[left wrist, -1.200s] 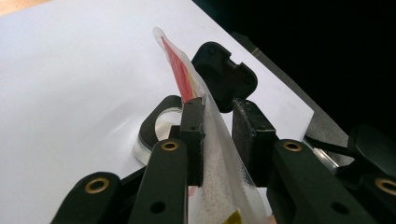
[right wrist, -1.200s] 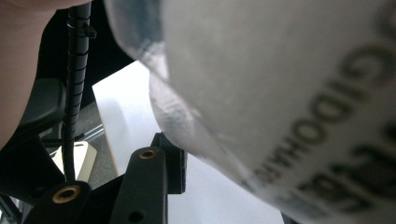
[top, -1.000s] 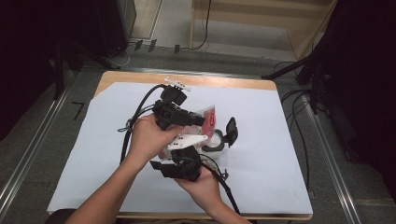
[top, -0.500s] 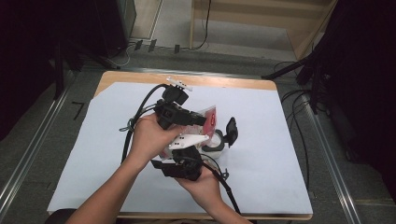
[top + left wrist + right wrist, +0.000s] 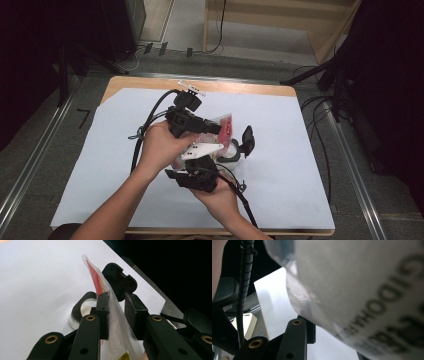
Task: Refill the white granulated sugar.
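A see-through pouch (image 5: 226,126) with a red print is held up over the middle of the table. My left gripper (image 5: 117,312) comes from the left and is shut on the pouch (image 5: 113,315), whose upper edge rises past its pads. My right gripper (image 5: 202,161) sits just below, pointing up at the pouch's lower end. Its jaws have just been closing. In the right gripper view the pouch (image 5: 362,290) hangs close over the jaws and hides one of them, so I cannot tell whether the pads press on it.
A small clear container (image 5: 234,156) with its black lid (image 5: 247,140) flipped open stands on the white sheet (image 5: 300,165) right of the hands. Cables trail from both grippers. Table edges lie near on every side; dark stands and floor surround it.
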Demonstrator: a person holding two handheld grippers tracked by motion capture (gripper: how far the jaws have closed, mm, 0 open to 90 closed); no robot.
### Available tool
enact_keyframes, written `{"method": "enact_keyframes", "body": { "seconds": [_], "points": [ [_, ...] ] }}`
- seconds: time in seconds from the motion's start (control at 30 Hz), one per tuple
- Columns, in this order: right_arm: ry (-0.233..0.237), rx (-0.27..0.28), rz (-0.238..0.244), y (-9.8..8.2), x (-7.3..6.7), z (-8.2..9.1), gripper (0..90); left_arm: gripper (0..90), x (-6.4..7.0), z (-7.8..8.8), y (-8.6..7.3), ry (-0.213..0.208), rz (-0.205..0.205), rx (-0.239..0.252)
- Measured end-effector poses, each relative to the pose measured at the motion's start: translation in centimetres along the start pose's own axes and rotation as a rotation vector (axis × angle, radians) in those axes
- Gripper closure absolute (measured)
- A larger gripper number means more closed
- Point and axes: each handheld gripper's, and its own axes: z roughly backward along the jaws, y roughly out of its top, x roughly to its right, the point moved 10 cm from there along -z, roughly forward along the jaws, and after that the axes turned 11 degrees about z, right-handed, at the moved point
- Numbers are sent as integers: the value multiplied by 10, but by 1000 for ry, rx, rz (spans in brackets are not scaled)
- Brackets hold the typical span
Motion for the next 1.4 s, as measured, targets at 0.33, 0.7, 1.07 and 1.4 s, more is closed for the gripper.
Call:
{"method": "enact_keyframes", "body": {
  "seconds": [0.33, 0.7, 1.07, 1.4],
  "points": [
    [1, 7, -10, 1, 1, 1, 703, 740, -3, -1, 2, -26, 41, 0],
    [5, 2, -11, 0, 2, 1, 730, 734, -5, -1, 1, -41, 65, -15],
    [13, -2, -17, 0, 4, 2, 751, 739, -8, -1, 1, -44, 89, -17],
    [4, -3, -19, -1, 5, 3, 791, 730, -5, -2, 1, -44, 85, -15]
  ]
}}
